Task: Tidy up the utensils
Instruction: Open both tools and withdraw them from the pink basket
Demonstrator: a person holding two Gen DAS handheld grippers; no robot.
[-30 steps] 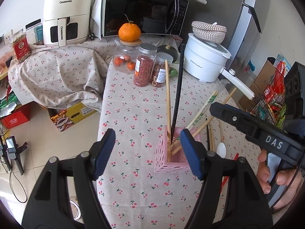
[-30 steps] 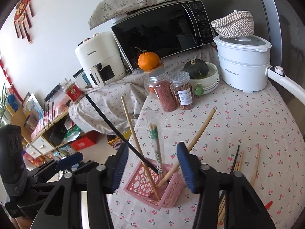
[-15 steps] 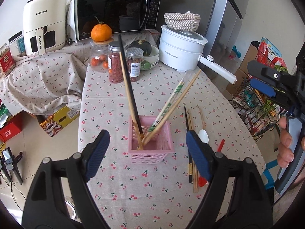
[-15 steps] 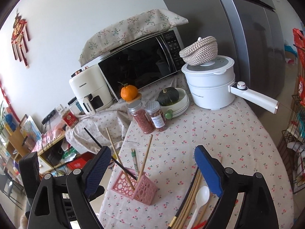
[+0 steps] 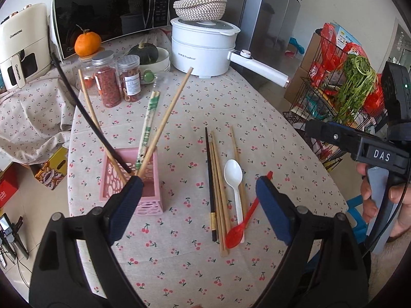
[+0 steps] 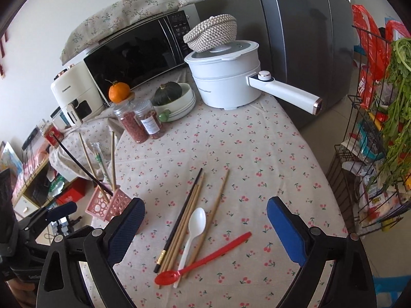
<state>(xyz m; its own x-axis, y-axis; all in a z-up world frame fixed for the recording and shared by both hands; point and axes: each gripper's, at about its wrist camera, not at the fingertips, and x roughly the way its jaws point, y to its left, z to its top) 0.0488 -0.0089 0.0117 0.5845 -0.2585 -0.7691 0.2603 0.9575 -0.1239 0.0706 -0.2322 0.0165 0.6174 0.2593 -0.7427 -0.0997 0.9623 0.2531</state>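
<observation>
A pink perforated holder (image 5: 151,200) (image 6: 117,202) stands on the cherry-print tablecloth and holds a black chopstick (image 5: 84,113), wooden chopsticks (image 5: 167,118) and a wrapped pair (image 5: 149,120). Loose on the cloth lie a black chopstick (image 5: 209,177) (image 6: 179,218), several wooden chopsticks (image 5: 218,182) (image 6: 191,213), a white spoon (image 5: 233,177) (image 6: 196,222) and a red spoon (image 5: 241,224) (image 6: 205,256). My left gripper (image 5: 200,210) is open and empty above the loose utensils. My right gripper (image 6: 205,231) is open and empty over the same pile.
Spice jars (image 5: 118,79), an orange (image 5: 87,43), a squash in a bowl (image 5: 146,52) and a white pot (image 5: 203,48) with a long handle stand at the back. A microwave (image 5: 108,12) is behind. A wire rack with greens (image 5: 354,89) stands right of the table.
Both grippers have pulled back from the pink holder and swung right, toward the loose utensils. Both stay open and empty.
</observation>
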